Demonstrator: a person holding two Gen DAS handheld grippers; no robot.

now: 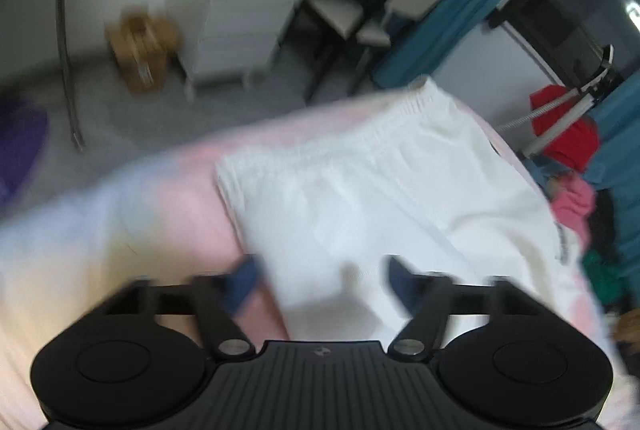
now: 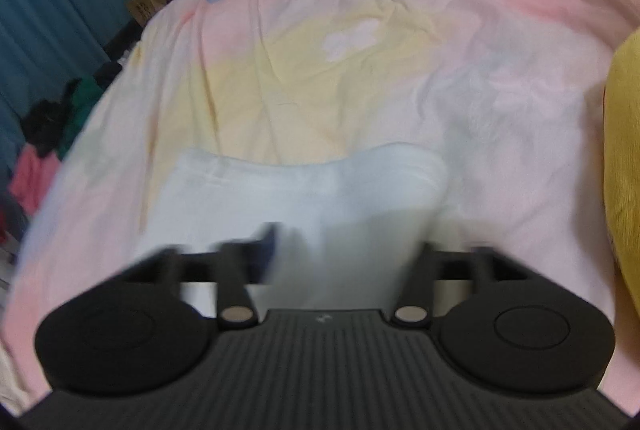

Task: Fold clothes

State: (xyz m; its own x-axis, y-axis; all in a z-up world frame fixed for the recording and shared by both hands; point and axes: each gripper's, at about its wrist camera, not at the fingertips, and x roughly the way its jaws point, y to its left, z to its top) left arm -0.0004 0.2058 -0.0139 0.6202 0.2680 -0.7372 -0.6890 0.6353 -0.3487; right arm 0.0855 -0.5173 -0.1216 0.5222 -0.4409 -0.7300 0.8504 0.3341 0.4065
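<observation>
The white pants (image 1: 360, 190) lie flat on the pastel bedspread (image 1: 152, 206), elastic waistband toward the far edge of the bed, beyond which stand a white drawer unit (image 1: 248, 14) and a cardboard box (image 1: 140, 46). The left tool (image 1: 322, 282) is spread wide with the near end of the pants lying between its blue-padded fingers, apart from both. From the right wrist the right tool (image 2: 344, 246) also looks spread over white cloth, though blur hides its right finger, and a yellow item (image 2: 624, 158) sits at the right edge
</observation>
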